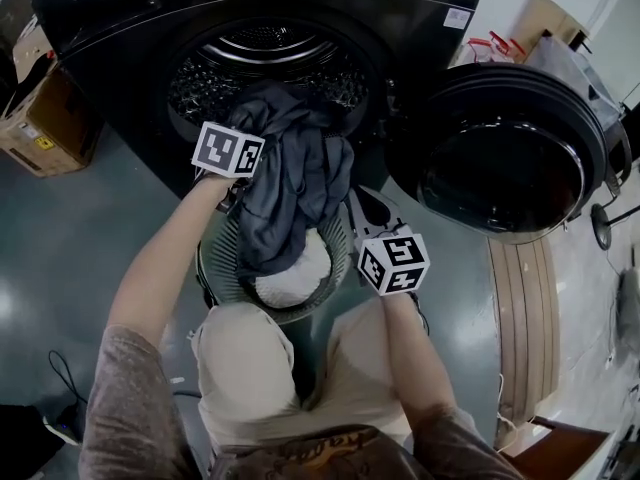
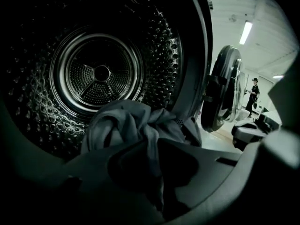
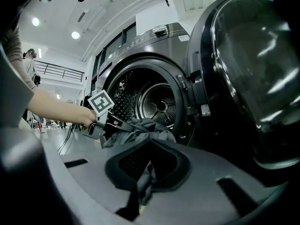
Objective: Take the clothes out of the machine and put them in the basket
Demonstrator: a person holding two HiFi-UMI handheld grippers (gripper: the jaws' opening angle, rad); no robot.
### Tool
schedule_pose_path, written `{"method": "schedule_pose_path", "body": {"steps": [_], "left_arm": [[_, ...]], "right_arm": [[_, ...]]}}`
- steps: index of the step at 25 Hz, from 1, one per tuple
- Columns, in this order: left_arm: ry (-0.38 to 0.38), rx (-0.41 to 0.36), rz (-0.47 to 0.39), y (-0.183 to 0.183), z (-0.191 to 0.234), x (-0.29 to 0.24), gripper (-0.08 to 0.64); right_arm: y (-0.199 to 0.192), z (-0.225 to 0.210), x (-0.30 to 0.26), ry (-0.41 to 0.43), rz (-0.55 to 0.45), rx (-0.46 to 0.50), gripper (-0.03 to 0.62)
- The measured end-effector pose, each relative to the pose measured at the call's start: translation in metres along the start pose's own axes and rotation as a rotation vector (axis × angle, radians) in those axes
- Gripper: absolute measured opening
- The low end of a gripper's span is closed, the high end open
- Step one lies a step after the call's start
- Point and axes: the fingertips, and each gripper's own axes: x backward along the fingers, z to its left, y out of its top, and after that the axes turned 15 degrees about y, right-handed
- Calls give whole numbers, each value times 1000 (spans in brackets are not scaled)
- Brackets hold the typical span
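Head view: left gripper (image 2: pixel 157 149) and right gripper (image 3: pixel 147 158) clamp the dark garment (image 1: pixel 295 188).
We judge it limp and light; grip bunched folds.

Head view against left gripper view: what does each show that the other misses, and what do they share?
Only the head view shows the round ribbed grey-green plastic basket below the opening, the white garment lying in it, and the brown cardboard box on the floor. Only the left gripper view shows the three-spoked metal hub deep inside, a ceiling strip light and a distant standing person. Both show the dark grey crumpled garment, the perforated steel drum and the open round black door.
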Motion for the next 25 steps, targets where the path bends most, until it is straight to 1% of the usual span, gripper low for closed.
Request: {"method": "schedule_pose_path", "body": {"steps": [4, 12, 17, 20, 22, 25], "left_arm": [[-41, -15, -21, -6, -13, 34, 49], [-97, -43, -17, -28, -44, 94, 48], [-142, -67, 4, -45, -68, 127, 46], [-191, -68, 28, -57, -84, 146, 46], [-220, -88, 40, -64, -95, 159, 46], [-230, -111, 54, -71, -101, 170, 46]], "right_arm": [[-3, -2, -1, 1, 3, -8, -3], [-5, -6, -3, 5, -12, -34, -3], [-8, -6, -6, 18, -12, -39, -3], [-9, -5, -7, 26, -12, -41, -3], [-9, -5, -7, 26, -15, -44, -3], [-8, -6, -6, 24, -22, -51, -3]]}}
